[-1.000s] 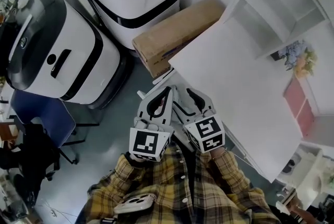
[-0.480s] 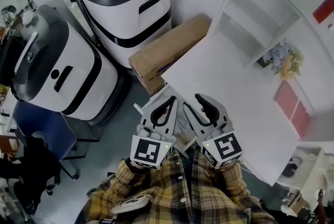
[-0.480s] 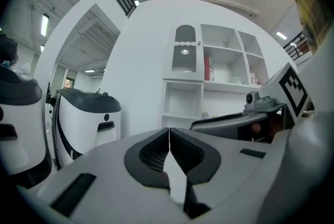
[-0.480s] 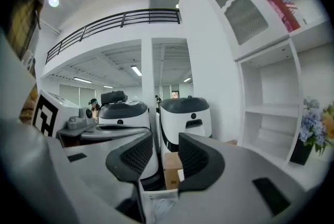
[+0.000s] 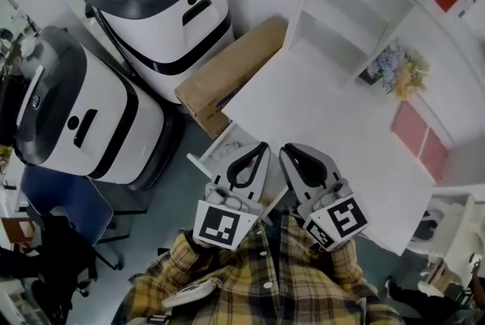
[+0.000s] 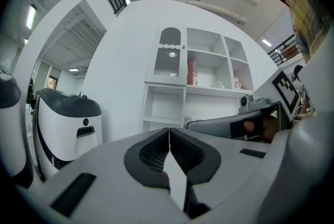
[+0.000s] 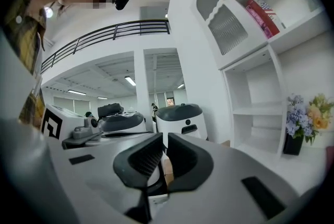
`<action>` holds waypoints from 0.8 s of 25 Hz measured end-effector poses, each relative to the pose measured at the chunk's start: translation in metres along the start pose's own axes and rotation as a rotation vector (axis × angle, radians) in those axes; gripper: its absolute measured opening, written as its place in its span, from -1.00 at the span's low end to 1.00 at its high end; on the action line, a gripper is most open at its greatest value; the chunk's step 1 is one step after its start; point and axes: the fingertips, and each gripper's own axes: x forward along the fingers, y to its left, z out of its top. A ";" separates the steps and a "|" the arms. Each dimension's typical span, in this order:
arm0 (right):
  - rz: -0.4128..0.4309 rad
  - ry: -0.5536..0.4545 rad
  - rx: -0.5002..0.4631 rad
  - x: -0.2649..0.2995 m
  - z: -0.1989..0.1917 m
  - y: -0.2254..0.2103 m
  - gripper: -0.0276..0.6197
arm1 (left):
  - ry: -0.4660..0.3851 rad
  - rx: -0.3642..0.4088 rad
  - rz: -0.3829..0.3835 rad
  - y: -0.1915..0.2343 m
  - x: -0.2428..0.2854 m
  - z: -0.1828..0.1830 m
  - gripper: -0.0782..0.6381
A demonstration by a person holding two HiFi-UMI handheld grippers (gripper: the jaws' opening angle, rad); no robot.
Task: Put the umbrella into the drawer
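Note:
No umbrella shows in any view. What looks like an open white drawer [image 5: 214, 154] juts from the left corner of the white desk [image 5: 326, 111], just ahead of both grippers. My left gripper [image 5: 261, 146] is held level close to the person's plaid shirt, its jaws shut with nothing between them; its own view shows the left gripper [image 6: 168, 134] tips pressed together. My right gripper [image 5: 287, 152] sits beside it, pointing slightly down. Its jaws have just been closing, and in its own view the right gripper [image 7: 164, 139] has only a sliver of gap, with nothing in it.
A cardboard box [image 5: 227, 70] lies against the desk's left side. Two large white-and-black machines [image 5: 163, 5] [image 5: 76, 119] stand to the left. A white shelf unit [image 5: 352, 9] and flowers [image 5: 398, 70] are on the desk's far side. A blue chair [image 5: 57, 198] is at the lower left.
The right gripper's jaws went from wide open to nearly together. Both grippers rose and now sit lower in the head view, which has swung toward the shelf.

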 end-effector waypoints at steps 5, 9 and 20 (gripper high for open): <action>-0.034 -0.016 0.014 -0.010 -0.002 -0.007 -0.85 | 0.013 0.001 -0.054 -0.013 0.003 -0.001 -0.72; -0.049 -0.006 0.030 -0.013 -0.008 -0.011 -0.86 | 0.023 -0.010 -0.080 -0.017 0.006 -0.005 -0.72; -0.031 0.029 0.078 -0.002 -0.018 -0.014 -0.86 | 0.051 -0.023 -0.099 -0.013 0.010 -0.013 -0.72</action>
